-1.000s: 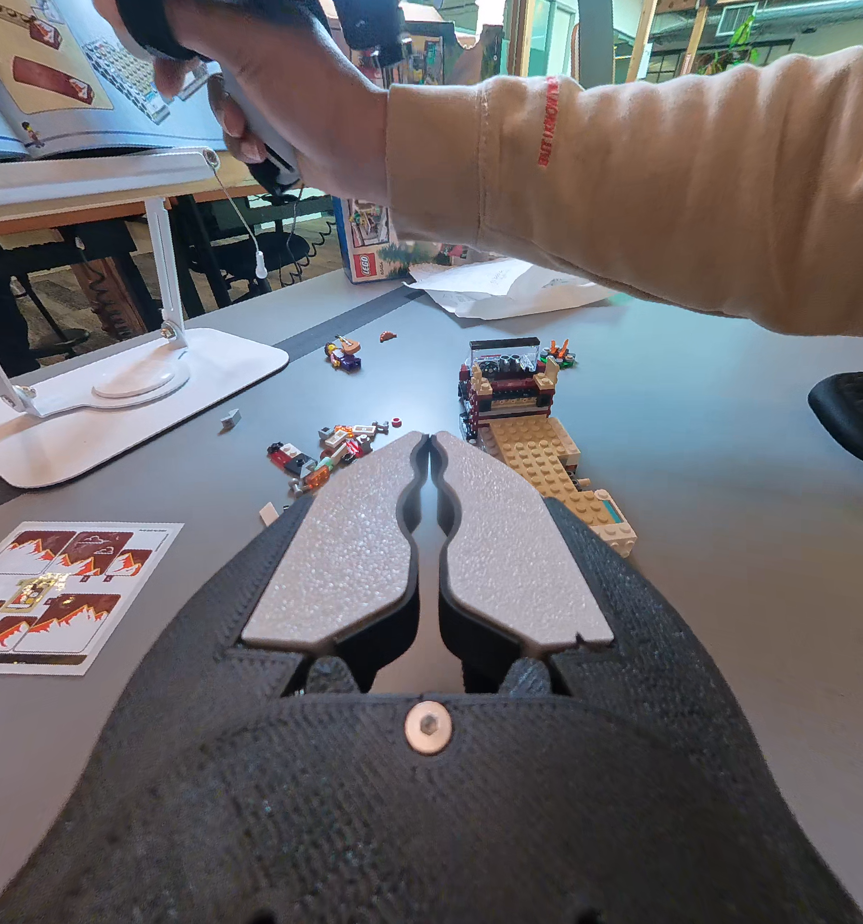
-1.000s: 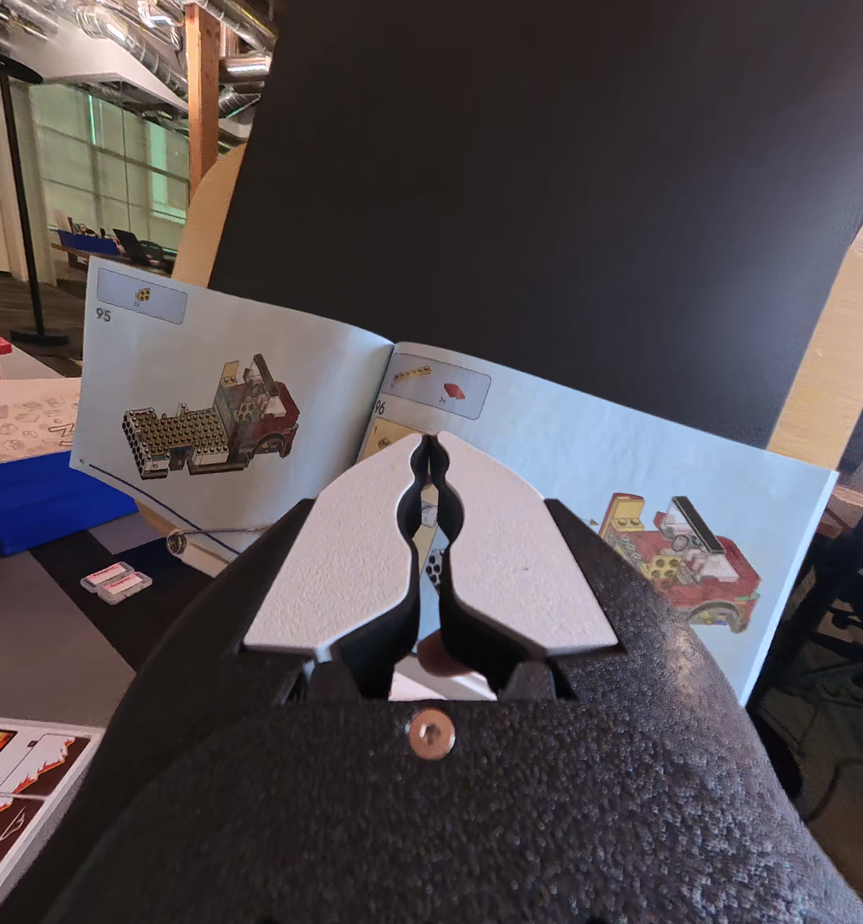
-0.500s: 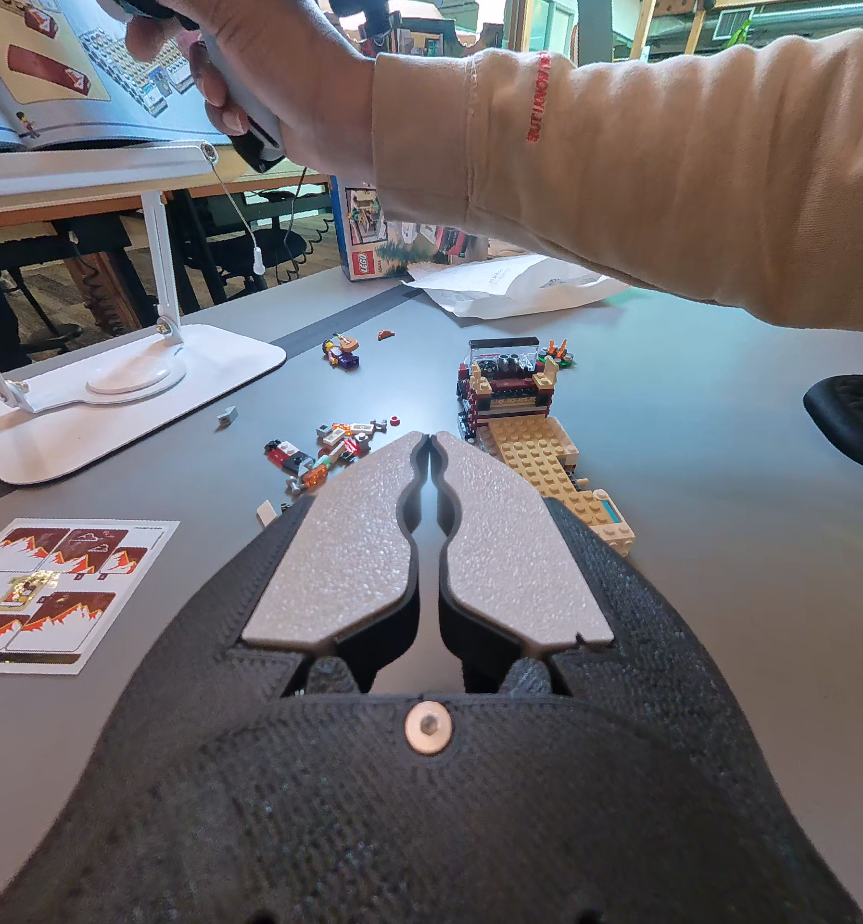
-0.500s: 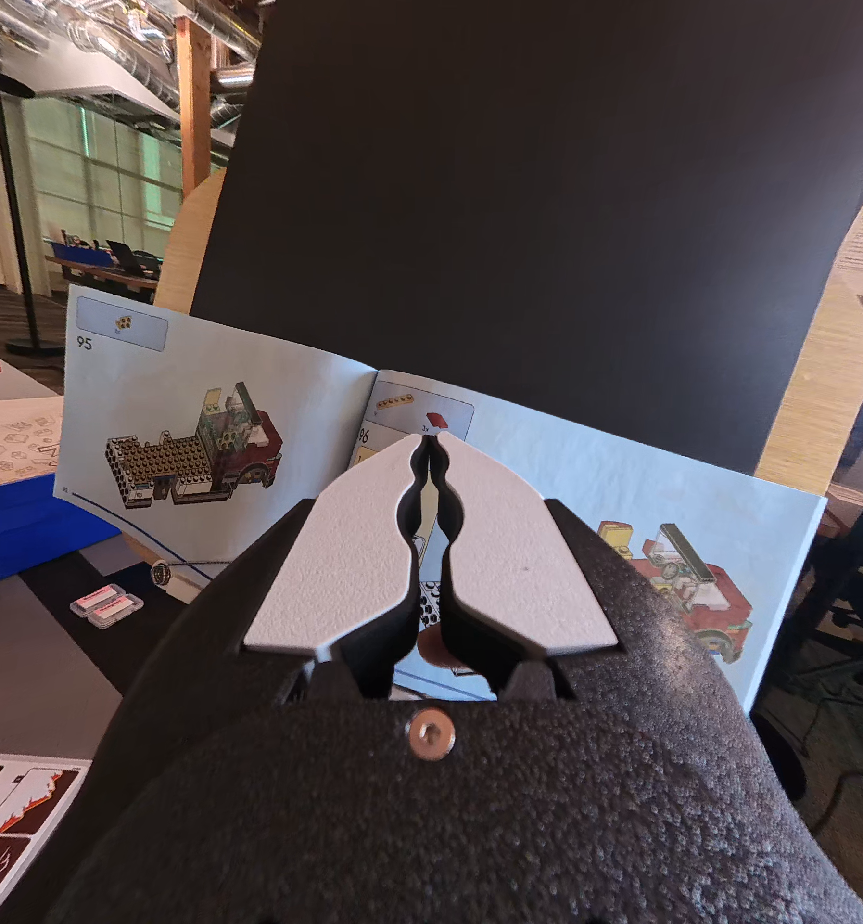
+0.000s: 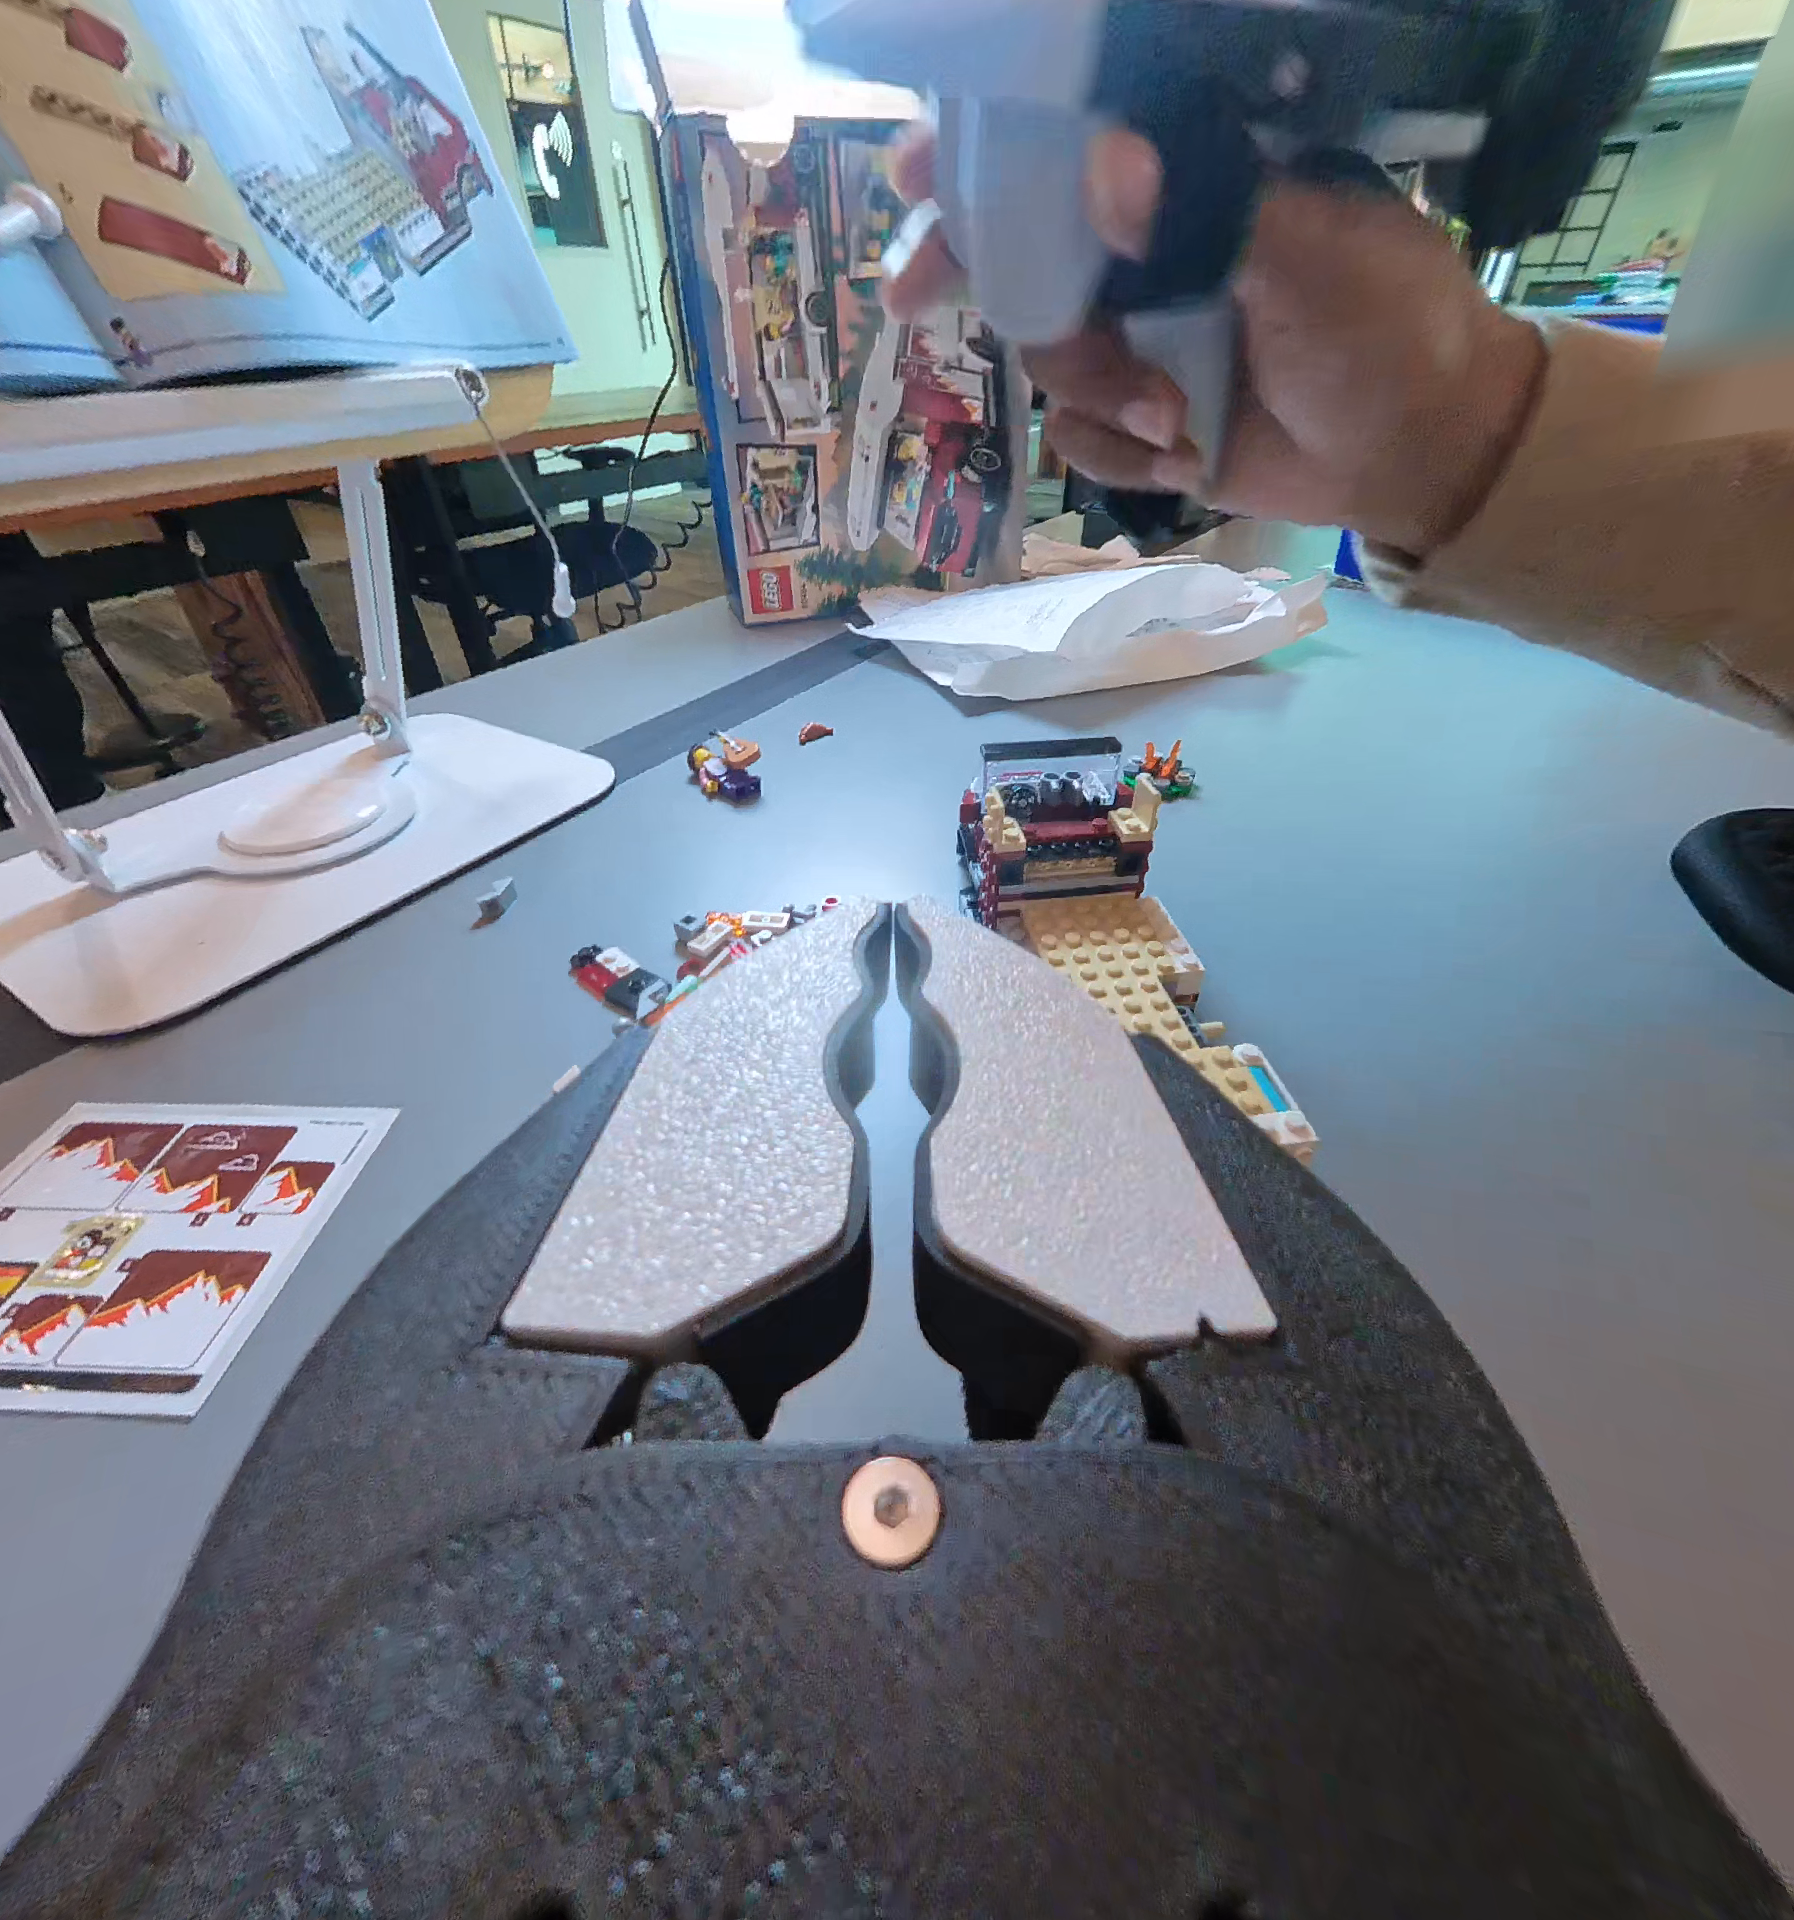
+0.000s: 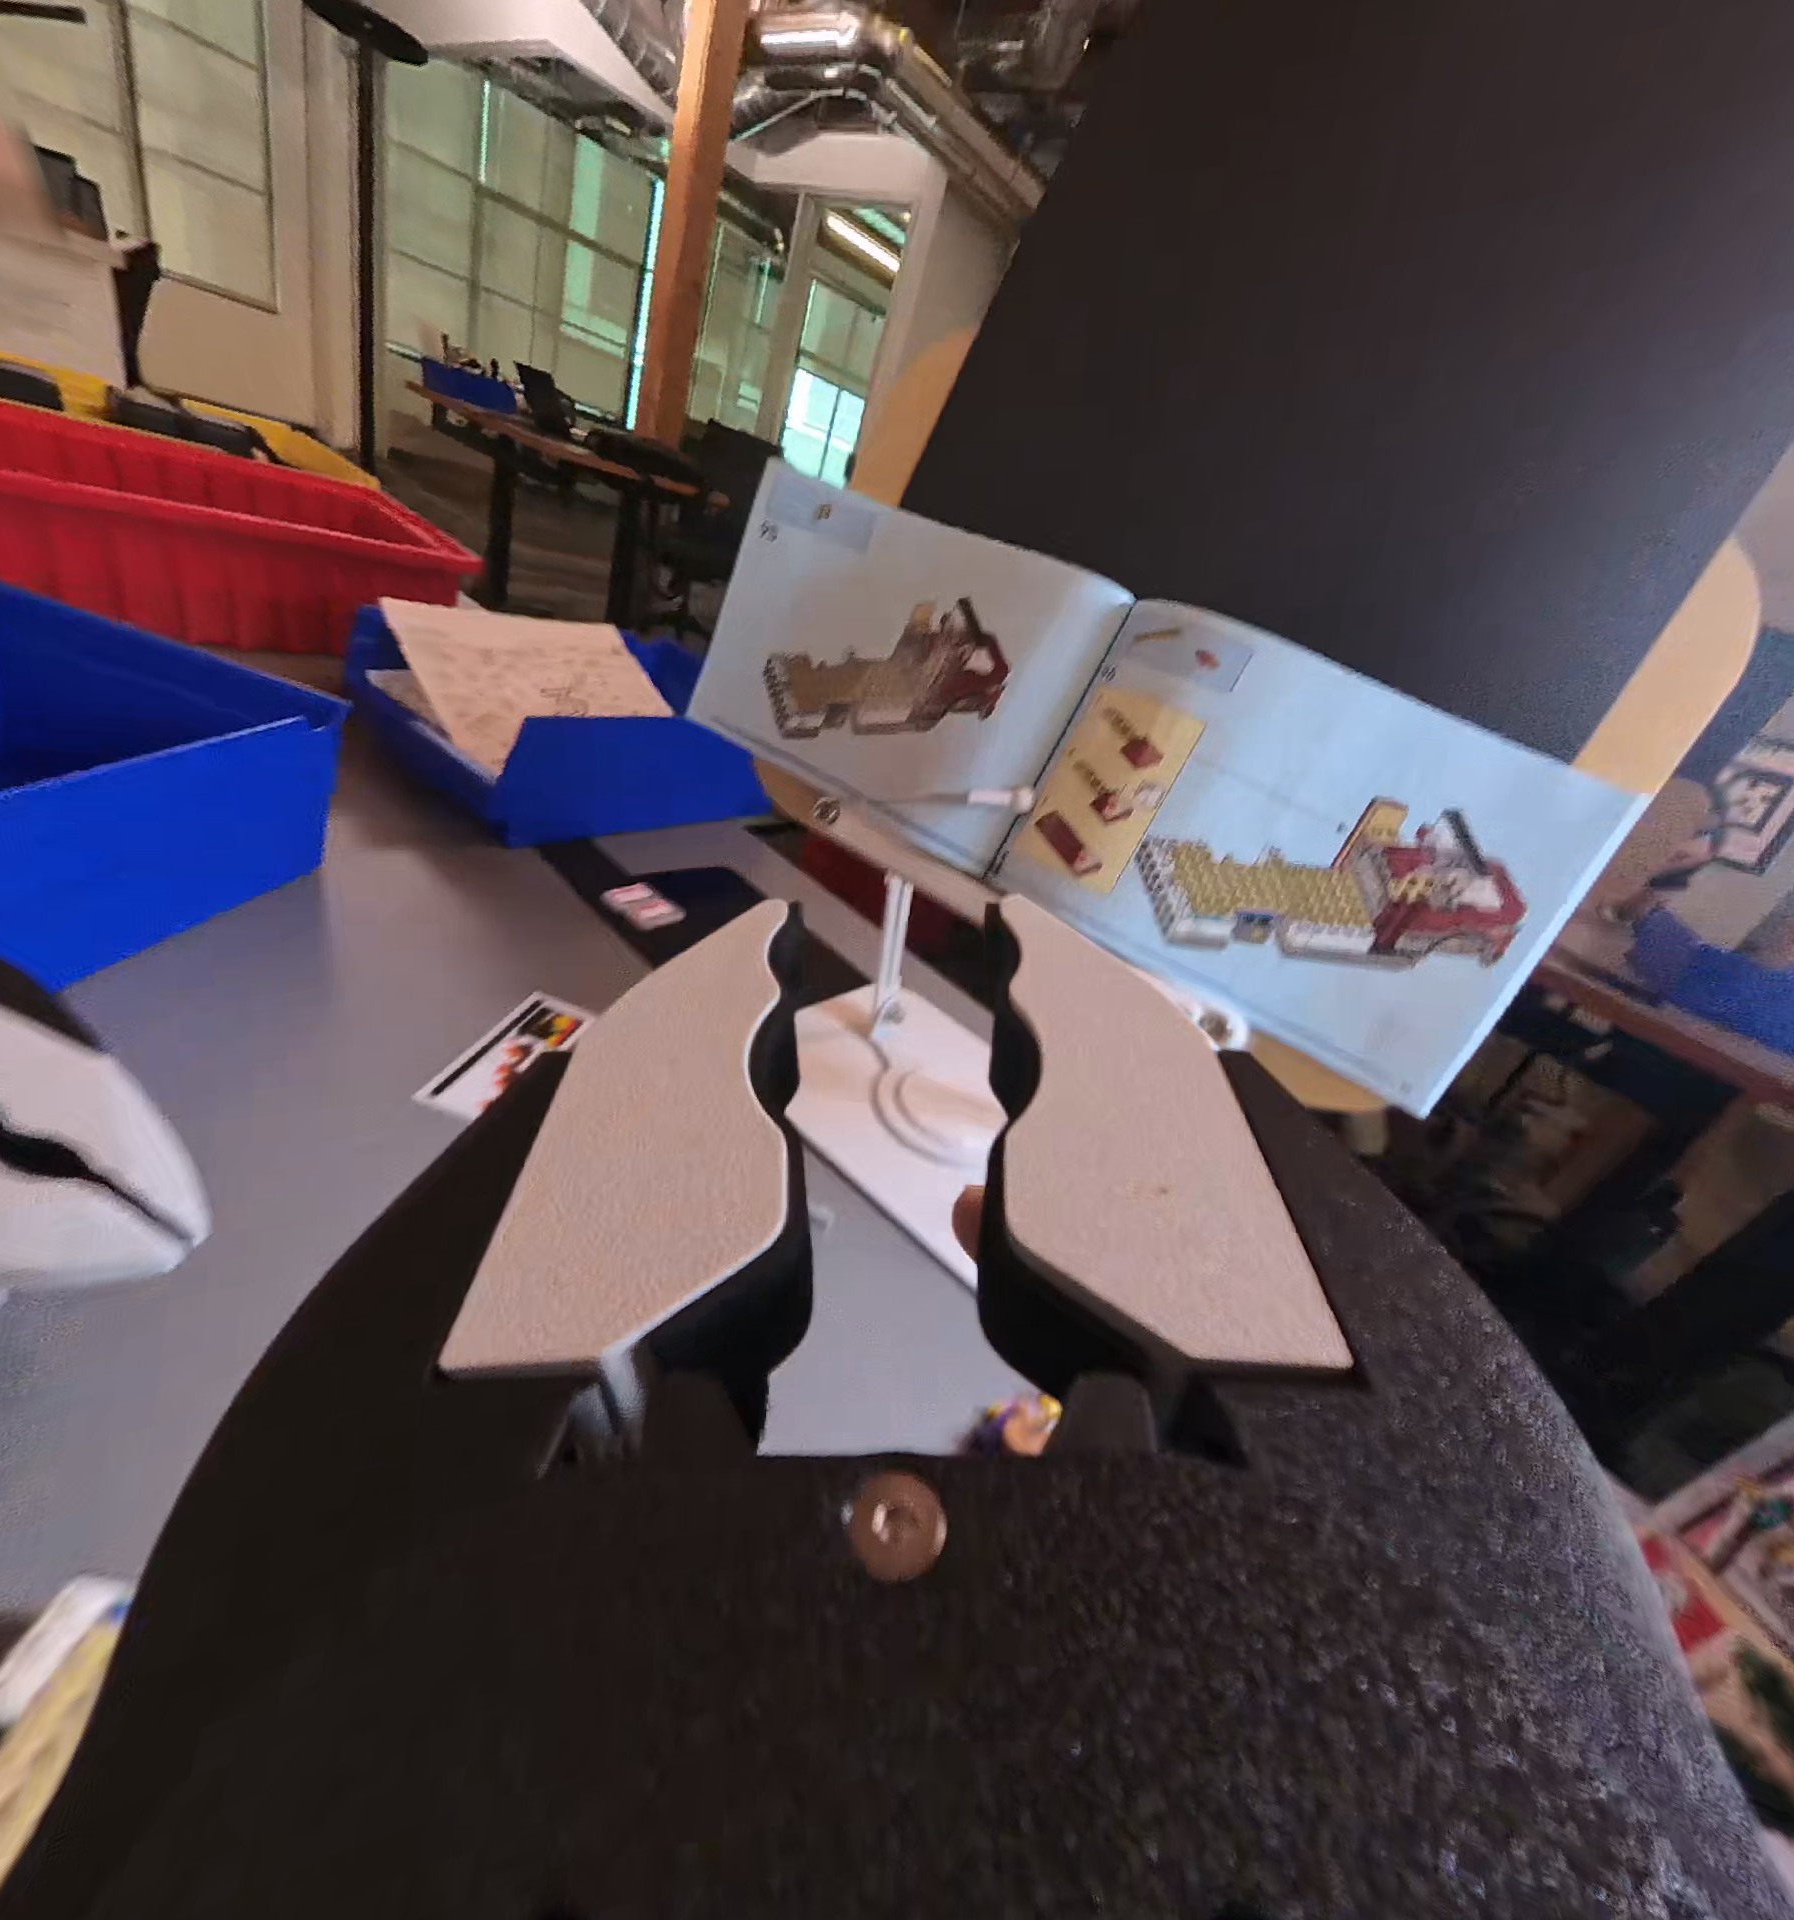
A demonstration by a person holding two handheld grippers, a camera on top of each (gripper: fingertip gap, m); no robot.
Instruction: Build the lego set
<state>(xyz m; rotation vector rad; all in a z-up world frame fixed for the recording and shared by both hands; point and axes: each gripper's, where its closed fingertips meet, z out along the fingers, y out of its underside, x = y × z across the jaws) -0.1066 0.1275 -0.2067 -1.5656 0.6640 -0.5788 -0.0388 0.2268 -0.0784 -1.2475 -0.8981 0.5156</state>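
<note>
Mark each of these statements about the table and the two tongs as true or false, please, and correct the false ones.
1. The left tongs are closed with nothing between them. True.
2. The right tongs grip a red brick. False: they stand open, holding nothing.
3. The instruction booklet lies flat on the table. False: it rests open on a white stand.
4. A partly built brick truck stands on the grey table. True.
5. The sticker sheet sits inside a blue bin. False: it lies on the table.
</note>
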